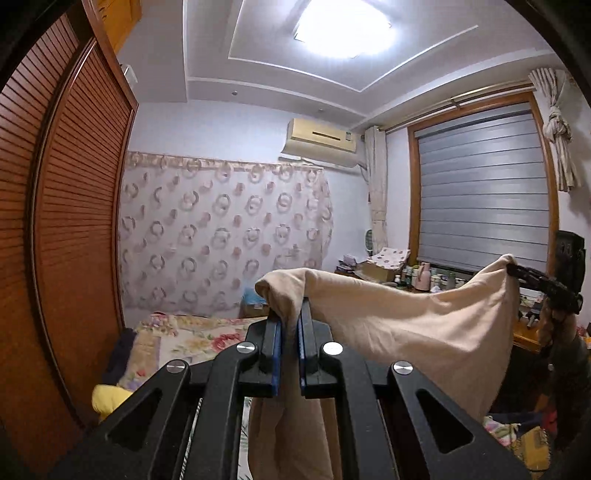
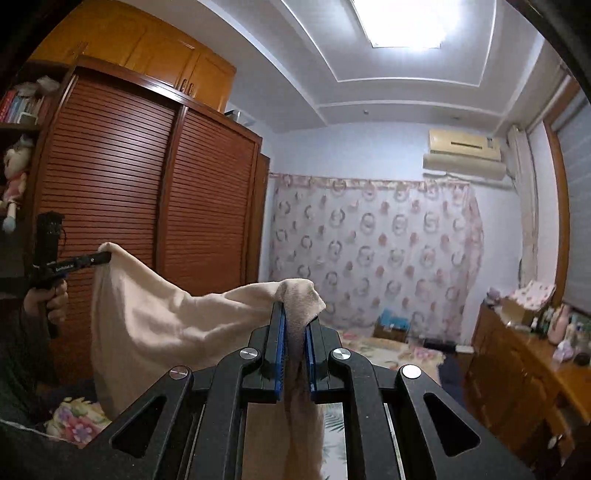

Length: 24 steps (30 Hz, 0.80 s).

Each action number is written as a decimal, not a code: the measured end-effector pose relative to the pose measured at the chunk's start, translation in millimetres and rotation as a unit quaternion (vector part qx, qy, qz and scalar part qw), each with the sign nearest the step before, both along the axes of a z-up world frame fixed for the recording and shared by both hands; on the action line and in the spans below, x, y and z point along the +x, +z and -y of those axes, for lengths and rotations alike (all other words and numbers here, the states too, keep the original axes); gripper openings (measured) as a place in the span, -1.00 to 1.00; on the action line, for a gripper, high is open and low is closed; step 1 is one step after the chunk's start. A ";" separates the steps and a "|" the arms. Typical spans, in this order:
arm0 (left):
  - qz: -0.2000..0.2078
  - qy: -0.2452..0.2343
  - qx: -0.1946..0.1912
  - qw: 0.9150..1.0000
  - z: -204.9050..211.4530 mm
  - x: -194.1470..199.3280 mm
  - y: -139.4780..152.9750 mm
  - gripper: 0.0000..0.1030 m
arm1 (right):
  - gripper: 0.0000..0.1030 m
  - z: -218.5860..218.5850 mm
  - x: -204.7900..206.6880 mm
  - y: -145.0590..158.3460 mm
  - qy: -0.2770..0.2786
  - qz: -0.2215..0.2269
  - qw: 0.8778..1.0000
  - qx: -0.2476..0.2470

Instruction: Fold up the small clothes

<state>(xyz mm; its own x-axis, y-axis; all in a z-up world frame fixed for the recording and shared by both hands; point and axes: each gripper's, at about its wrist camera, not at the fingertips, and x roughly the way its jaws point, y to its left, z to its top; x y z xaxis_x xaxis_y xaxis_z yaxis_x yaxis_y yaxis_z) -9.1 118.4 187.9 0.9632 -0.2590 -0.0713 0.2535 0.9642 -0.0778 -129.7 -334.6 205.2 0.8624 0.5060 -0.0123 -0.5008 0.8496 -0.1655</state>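
Glaring ceiling light (image 1: 343,27), fisheye-warped edges

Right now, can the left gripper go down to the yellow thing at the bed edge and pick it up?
Probably not. The left gripper is shut on the beige cloth, which the right gripper holds too. The yellow thing lies low by the wardrobe; the jaws are busy.

I am looking at a bedroom: a ceiling light (image 1: 343,29) is glowing brightly, a louvered wooden wardrobe (image 2: 147,192) is standing beside a floral curtain (image 1: 225,232), and grey blinds (image 1: 480,188) are covering the window (fully lowered).
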 end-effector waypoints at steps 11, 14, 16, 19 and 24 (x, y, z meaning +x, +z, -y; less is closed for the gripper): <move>-0.092 0.069 0.062 0.991 -6.3 180.5 -51.0 -0.45 | -0.82 -62.2 171.8 -34.2 -0.094 -0.087 0.990 -0.056; -0.145 0.084 0.077 0.983 -12.6 231.2 -96.2 -0.19 | -0.27 -79.1 250.2 -87.8 -0.151 -0.156 0.972 -0.094; -0.195 0.080 0.066 0.975 -18.5 249.1 -128.5 -0.16 | -0.18 -82.9 290.3 -132.2 -0.192 -0.213 0.951 -0.113; -0.234 0.063 0.076 0.967 -16.7 243.9 -167.7 -0.08 | -0.17 -77.0 306.0 -178.1 -0.195 -0.265 0.939 -0.100; -0.271 0.039 0.074 0.959 -15.1 211.4 -206.2 0.39 | 0.02 -60.5 291.3 -210.3 -0.177 -0.288 0.936 -0.102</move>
<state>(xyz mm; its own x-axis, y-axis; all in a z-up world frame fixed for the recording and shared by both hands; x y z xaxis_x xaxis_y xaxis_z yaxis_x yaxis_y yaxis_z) 202.3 133.5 -18.3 0.7899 -0.1363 -0.5979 0.1414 0.9892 -0.0387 161.6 -274.0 -5.1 0.7961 0.1268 -0.5917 -0.2505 0.9591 -0.1316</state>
